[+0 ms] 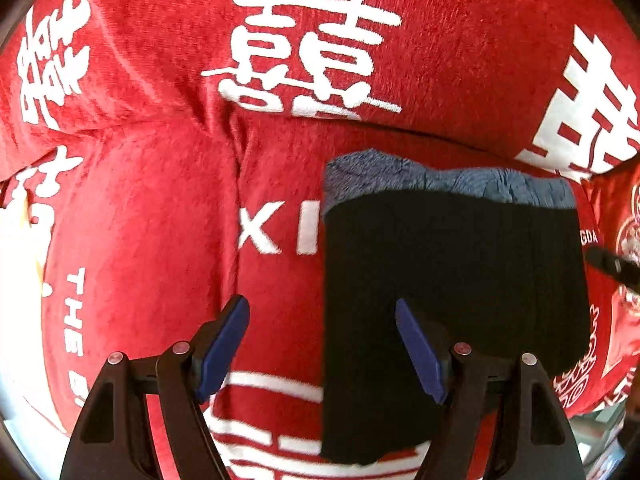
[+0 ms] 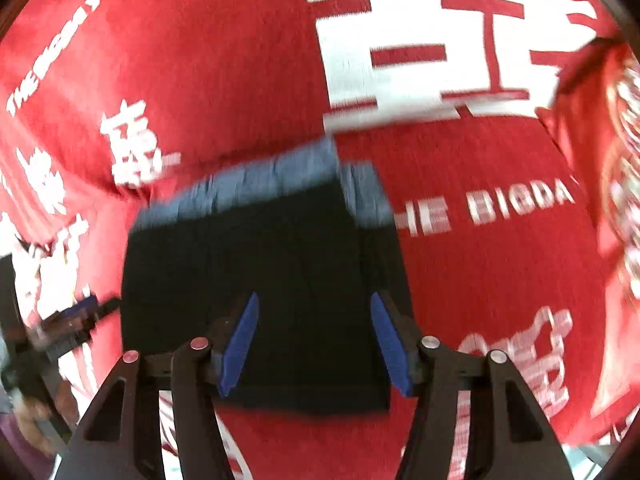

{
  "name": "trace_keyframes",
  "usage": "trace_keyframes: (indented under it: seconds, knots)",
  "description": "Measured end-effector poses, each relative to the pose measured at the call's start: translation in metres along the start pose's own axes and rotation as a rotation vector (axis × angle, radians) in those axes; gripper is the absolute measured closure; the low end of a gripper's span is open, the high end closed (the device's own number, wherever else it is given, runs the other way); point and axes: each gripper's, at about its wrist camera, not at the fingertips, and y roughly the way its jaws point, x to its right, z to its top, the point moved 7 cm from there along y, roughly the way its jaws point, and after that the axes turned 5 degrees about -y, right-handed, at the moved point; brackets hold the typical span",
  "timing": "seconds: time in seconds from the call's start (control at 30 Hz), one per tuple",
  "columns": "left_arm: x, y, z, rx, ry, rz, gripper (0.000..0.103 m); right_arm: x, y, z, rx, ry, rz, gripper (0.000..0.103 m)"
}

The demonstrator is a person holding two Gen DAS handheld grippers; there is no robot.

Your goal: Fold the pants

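The pants (image 1: 452,272) lie folded into a compact black rectangle on the red blanket, and a strip of blue fleece lining (image 1: 440,180) shows along the far edge. My left gripper (image 1: 320,306) hangs open over the bundle's left edge, its right finger above the black cloth and its left finger above the blanket. In the blurred right wrist view the pants (image 2: 264,288) fill the centre. My right gripper (image 2: 315,299) stands open above them with nothing between its blue pads. The other gripper (image 2: 80,312) shows at the left edge.
A red plush blanket (image 1: 160,200) with white characters and lettering covers the whole surface, creased left of the pants. More of the blanket (image 2: 500,280) spreads to the right. A second printed red cloth (image 1: 616,320) lies at the right. A hand (image 2: 28,420) shows at the lower left.
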Motion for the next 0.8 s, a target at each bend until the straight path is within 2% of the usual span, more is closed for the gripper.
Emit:
trace_keyframes:
  seconds: [0.1, 0.13, 0.17, 0.23, 0.3, 0.33, 0.37, 0.4, 0.43, 0.63, 0.7, 0.77, 0.8]
  knots:
    - [0.004, 0.008, 0.002, -0.013, -0.018, 0.0, 0.027, 0.009, 0.023, 0.026, -0.031, 0.004, 0.036, 0.047]
    - [0.005, 0.009, 0.002, -0.016, -0.024, 0.002, 0.027, 0.011, 0.029, 0.029, -0.053, 0.009, 0.053, 0.061]
    - [0.005, 0.009, 0.002, -0.017, -0.027, 0.007, 0.027, 0.014, 0.035, 0.031, -0.079, 0.014, 0.069, 0.07]
    - [0.005, 0.007, 0.004, -0.01, -0.025, 0.011, 0.027, 0.013, 0.031, 0.033, -0.077, -0.021, 0.098, 0.084]
    - [0.007, 0.007, 0.005, -0.009, -0.018, 0.012, 0.026, 0.012, 0.026, 0.029, -0.093, -0.084, 0.077, 0.096]
    - [0.008, 0.011, 0.004, -0.017, -0.014, 0.018, 0.012, 0.015, 0.027, 0.024, -0.116, -0.113, 0.052, 0.098]
    - [0.008, 0.014, 0.004, -0.027, -0.015, 0.029, 0.003, 0.018, 0.03, 0.018, -0.139, -0.132, 0.028, 0.098]
    - [0.008, 0.02, 0.003, -0.031, -0.017, 0.042, 0.0, 0.022, 0.032, 0.014, -0.154, -0.139, 0.008, 0.098]
    - [0.009, 0.023, 0.001, -0.035, -0.016, 0.041, 0.0, 0.028, 0.038, 0.006, -0.18, -0.142, -0.012, 0.098]
    - [0.014, 0.034, -0.006, -0.051, -0.02, 0.02, 0.0, 0.039, 0.031, -0.004, -0.174, -0.015, 0.082, 0.097]
    - [0.015, 0.038, -0.007, -0.067, -0.023, 0.011, 0.0, 0.041, 0.025, -0.008, -0.176, 0.005, 0.089, 0.096]
    - [0.014, 0.041, -0.007, -0.085, -0.034, -0.001, 0.0, 0.039, 0.019, -0.013, -0.172, 0.006, 0.102, 0.086]
    - [0.013, 0.042, -0.007, -0.094, -0.041, -0.008, 0.0, 0.039, 0.014, -0.015, -0.161, 0.005, 0.109, 0.076]
